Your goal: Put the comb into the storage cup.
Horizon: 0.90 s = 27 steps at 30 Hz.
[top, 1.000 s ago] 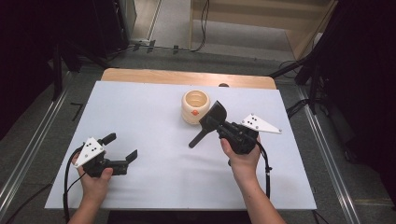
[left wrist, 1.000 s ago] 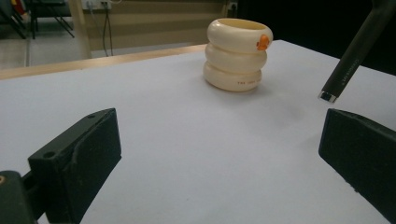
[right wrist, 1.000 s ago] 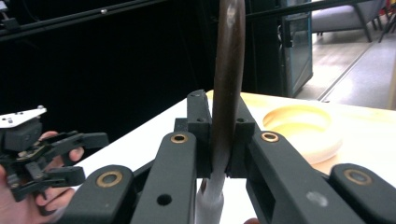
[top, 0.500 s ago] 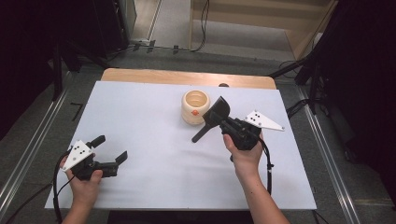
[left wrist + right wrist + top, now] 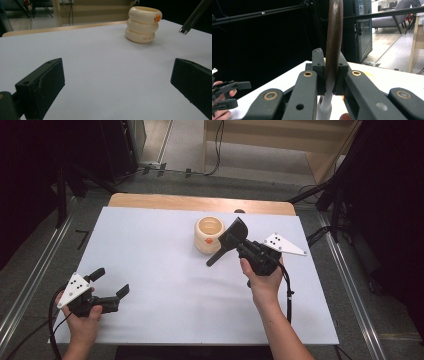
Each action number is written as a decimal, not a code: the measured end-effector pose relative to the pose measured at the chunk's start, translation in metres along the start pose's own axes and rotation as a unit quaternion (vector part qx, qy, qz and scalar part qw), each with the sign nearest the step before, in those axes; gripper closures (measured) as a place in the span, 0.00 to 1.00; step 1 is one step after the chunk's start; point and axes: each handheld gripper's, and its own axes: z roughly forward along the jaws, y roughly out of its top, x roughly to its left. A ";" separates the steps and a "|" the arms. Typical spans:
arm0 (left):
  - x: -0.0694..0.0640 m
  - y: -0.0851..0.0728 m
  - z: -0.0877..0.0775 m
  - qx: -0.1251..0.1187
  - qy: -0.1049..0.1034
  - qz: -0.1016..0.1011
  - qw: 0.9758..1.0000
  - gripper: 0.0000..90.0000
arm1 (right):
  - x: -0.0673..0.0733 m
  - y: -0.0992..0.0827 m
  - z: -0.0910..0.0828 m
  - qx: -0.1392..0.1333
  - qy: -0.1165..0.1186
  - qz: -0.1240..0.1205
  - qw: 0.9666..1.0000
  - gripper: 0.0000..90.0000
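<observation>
Clamped in the right gripper [image 5: 239, 246] is a dark, flat-bladed spatula [image 5: 231, 238], its jaws closed hard on it. In the high view the spatula's long axis runs from about 1 o'clock, where the broad blade rises, to about 7 o'clock, where the thin handle end points down toward the table's [image 5: 165, 270] white surface. In the right gripper view the spatula [image 5: 333, 47] stands almost straight up between the two pads, edge-on, its top cut off by the frame and its lower part a pale blur, so its shape there is hard to make out.

At 9 o'clock from the blade, just beside it, a cream ribbed pot [image 5: 209, 234] with an orange dot stands upright; whether they touch I cannot tell. In the left gripper view the pot [image 5: 143, 24] shows three stacked rings, and the handle tip [image 5: 183, 30] hangs at its 3 o'clock, above the table.

Far off at 8 o'clock, near the table's front corner, the left gripper [image 5: 108, 284] is held with jaws wide apart, nothing between them.
</observation>
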 end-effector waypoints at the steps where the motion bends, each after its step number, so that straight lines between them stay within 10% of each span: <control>1: 0.000 0.000 0.000 0.000 0.000 0.000 1.000 0.00 | 0.000 0.000 0.000 0.000 0.000 0.000 1.000 0.91; 27: 0.008 -0.002 -0.013 -0.007 0.013 -0.002 1.000 0.00 | -0.006 0.030 0.014 -0.025 -0.003 -0.028 0.999 0.91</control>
